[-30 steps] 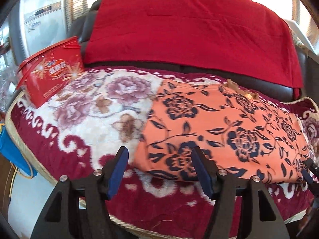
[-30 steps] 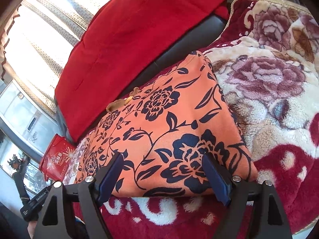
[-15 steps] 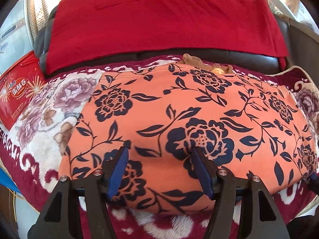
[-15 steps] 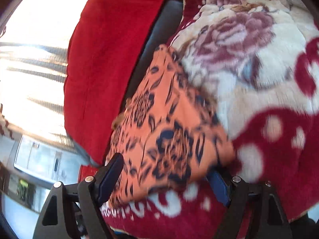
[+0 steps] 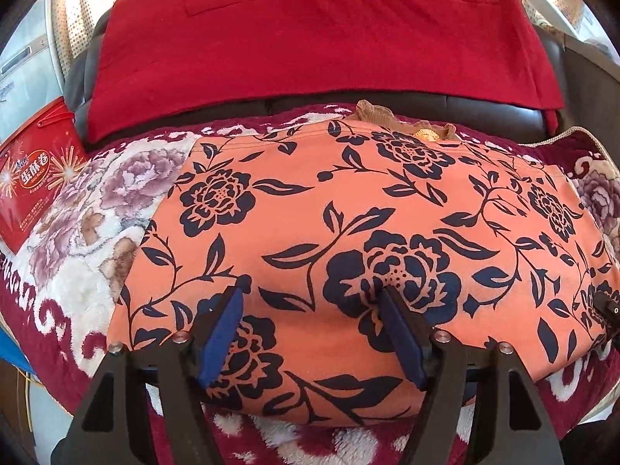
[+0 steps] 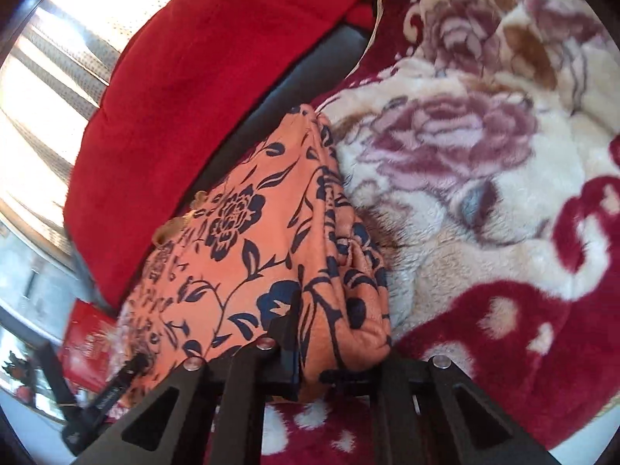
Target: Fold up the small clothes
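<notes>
An orange garment with dark blue flowers [image 5: 348, 232] lies spread on a plush floral blanket [image 5: 89, 232]. My left gripper [image 5: 310, 302] is open, its blue-padded fingers resting over the garment's near edge. My right gripper [image 6: 341, 345] is shut on the garment's right corner [image 6: 348, 310], which bunches up and lifts off the blanket [image 6: 484, 193]. A frilly brown collar [image 5: 387, 116] shows at the garment's far edge.
A red cloth [image 5: 310, 38] drapes over a dark sofa back [image 5: 426, 104] behind the blanket. A red printed tin [image 5: 31, 178] stands at the far left. The left gripper's body [image 6: 97, 399] shows at lower left in the right wrist view.
My left gripper moved right and onto the garment's near edge. My right gripper closed on the garment's right corner and gathered it upward.
</notes>
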A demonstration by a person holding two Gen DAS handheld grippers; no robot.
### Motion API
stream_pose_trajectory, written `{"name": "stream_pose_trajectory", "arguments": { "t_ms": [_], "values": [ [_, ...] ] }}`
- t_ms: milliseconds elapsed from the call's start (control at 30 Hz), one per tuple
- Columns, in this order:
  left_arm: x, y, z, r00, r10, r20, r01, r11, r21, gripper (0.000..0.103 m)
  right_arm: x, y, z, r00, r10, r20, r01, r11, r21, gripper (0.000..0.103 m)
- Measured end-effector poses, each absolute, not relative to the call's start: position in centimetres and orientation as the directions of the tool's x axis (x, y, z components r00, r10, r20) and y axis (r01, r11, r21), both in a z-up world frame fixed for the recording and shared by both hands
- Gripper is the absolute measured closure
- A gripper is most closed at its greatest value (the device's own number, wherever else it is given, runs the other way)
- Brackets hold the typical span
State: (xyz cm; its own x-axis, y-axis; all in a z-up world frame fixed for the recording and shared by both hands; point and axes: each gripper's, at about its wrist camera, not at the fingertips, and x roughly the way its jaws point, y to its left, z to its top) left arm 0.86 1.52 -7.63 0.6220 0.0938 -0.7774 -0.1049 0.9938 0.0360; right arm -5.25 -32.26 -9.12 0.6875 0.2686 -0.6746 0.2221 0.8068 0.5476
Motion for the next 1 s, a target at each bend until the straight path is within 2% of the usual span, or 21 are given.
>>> {"name": "stream_pose_trajectory", "arguments": {
  "t_ms": [133,233,333,433,633,700,767,833,900,967,1000],
  "values": [
    [1.0,1.4,-7.2,0.621,0.105,-0.777,-0.101,0.993,0.053,0.029,-5.9,-31.4,-8.5,0.682,0.209,-0.701,0.232,0.847,0.478,0.092],
    [0.7,1.2,-5.9,0.672,0.127,-0.729,-0.123,0.991,0.06,0.03,-7.0,-32.8,-8.7,0.685,0.235,-0.69,0.248,0.815,0.524,0.09],
    [1.5,0.8,-5.6,0.685,0.104,-0.721,-0.108,0.993,0.041,0.029,-8.2,-35.2,-9.0,0.685,0.275,-0.675,0.301,0.737,0.605,0.075],
    [2.9,0.0,-7.0,0.646,0.107,-0.756,-0.084,0.994,0.068,0.029,-9.0,-36.8,-8.2,0.696,0.281,-0.661,0.298,0.724,0.622,0.074],
    [3.1,0.0,-7.7,0.648,0.1,-0.755,-0.092,0.994,0.052,0.029,-3.6,-38.6,-5.3,0.697,0.413,-0.587,0.121,0.739,0.663,0.072],
    [3.1,0.0,-7.8,0.645,0.098,-0.758,-0.091,0.995,0.052,0.029,0.5,-38.5,-5.5,0.661,0.468,-0.587,0.081,0.733,0.676,0.066],
    [3.1,0.0,-7.7,0.642,0.098,-0.76,-0.092,0.994,0.05,0.028,5.0,-38.0,-6.5,0.607,0.486,-0.629,0.076,0.752,0.654,0.046],
    [3.1,0.0,-7.7,0.64,0.098,-0.762,-0.095,0.994,0.048,0.028,8.5,-37.8,-8.1,0.546,0.535,-0.644,0.083,0.731,0.678,0.045],
    [3.3,0.1,-7.8,0.639,0.099,-0.763,-0.097,0.994,0.048,0.027,10.6,-37.7,-9.4,0.511,0.53,-0.677,0.123,0.735,0.667,0.047],
    [3.4,0.1,-7.9,0.638,0.099,-0.763,-0.097,0.994,0.048,0.027,11.4,-37.4,-9.7,0.503,0.515,-0.694,0.121,0.753,0.647,0.091],
    [3.5,0.2,-7.9,0.639,0.097,-0.763,-0.094,0.994,0.048,0.027,11.4,-37.0,-9.2,0.506,0.506,-0.699,0.109,0.766,0.634,0.091]
  ]
}}
